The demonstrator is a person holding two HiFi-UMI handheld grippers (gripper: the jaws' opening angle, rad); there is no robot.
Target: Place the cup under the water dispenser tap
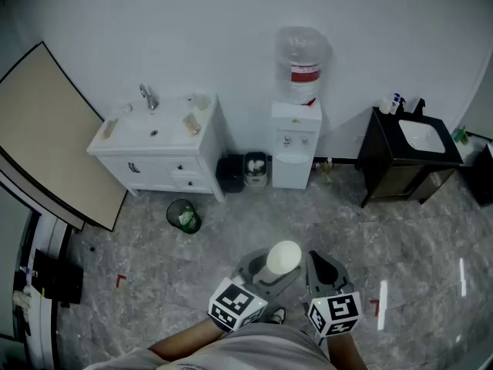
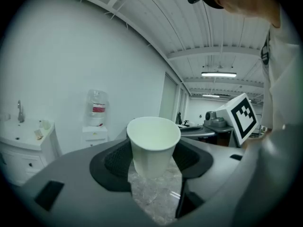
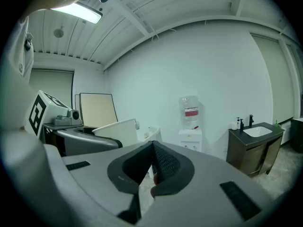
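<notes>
A white paper cup (image 1: 283,257) (image 2: 152,145) stands upright between the jaws of my left gripper (image 1: 269,274) (image 2: 152,162), which is shut on its sides. The white water dispenser (image 1: 296,143) with a clear bottle (image 1: 302,62) on top stands against the far wall, well ahead of both grippers. It also shows small in the left gripper view (image 2: 96,124) and in the right gripper view (image 3: 191,126). My right gripper (image 1: 322,267) (image 3: 153,162) is beside the left one, shut with nothing in it.
A white sink cabinet (image 1: 158,149) stands left of the dispenser, a black sink cabinet (image 1: 412,156) to its right. A dark bin (image 1: 230,173) and a small pail (image 1: 256,168) sit beside the dispenser. A green waste basket (image 1: 183,216) is on the marble floor.
</notes>
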